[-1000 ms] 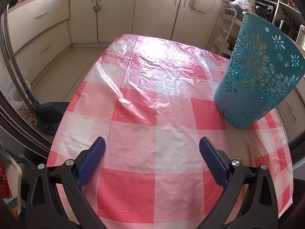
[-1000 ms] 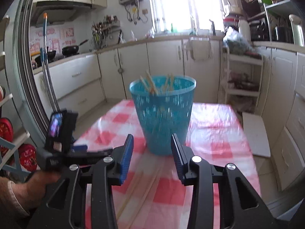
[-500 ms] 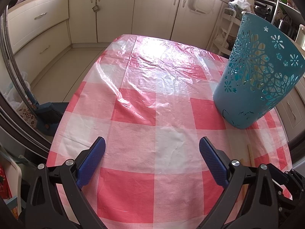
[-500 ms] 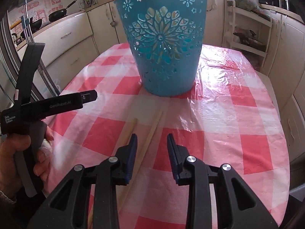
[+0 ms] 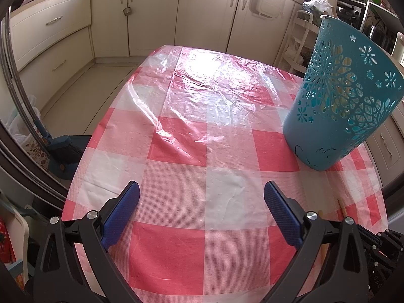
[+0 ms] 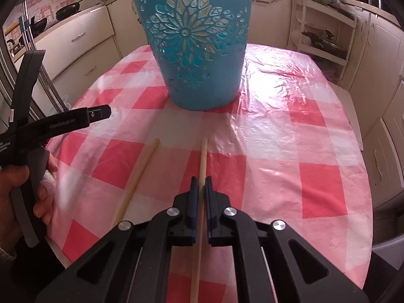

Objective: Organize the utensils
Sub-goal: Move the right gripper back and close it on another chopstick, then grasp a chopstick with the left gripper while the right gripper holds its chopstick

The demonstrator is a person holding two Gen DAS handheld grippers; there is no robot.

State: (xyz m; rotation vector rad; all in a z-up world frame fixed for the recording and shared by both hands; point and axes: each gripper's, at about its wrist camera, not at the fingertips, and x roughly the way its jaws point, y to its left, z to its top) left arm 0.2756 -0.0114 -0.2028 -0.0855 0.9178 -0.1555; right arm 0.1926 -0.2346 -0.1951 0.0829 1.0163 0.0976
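A teal cut-out basket (image 6: 199, 50) stands on the red-checked table (image 6: 290, 139), with sticks showing through its holes. Two wooden chopsticks lie in front of it. My right gripper (image 6: 201, 180) is closing its jaws onto the right chopstick (image 6: 203, 156), and both blue pads press its sides. The other chopstick (image 6: 141, 174) lies free to the left. My left gripper (image 5: 202, 189) hangs open over bare cloth, holding nothing, with the basket (image 5: 338, 106) to its right. Chopstick ends (image 5: 341, 205) peek out beside its right finger.
A hand (image 6: 15, 194) holds the left gripper's handle at the table's left edge. Cream kitchen cabinets (image 5: 202, 15) run behind the table and a white shelf rack (image 6: 325, 38) stands at the far right. A blue broom (image 5: 63, 149) leans on the floor to the left.
My right gripper has dropped and tipped down toward the table, then its jaws came together on the right chopstick. The left gripper and the basket have not moved.
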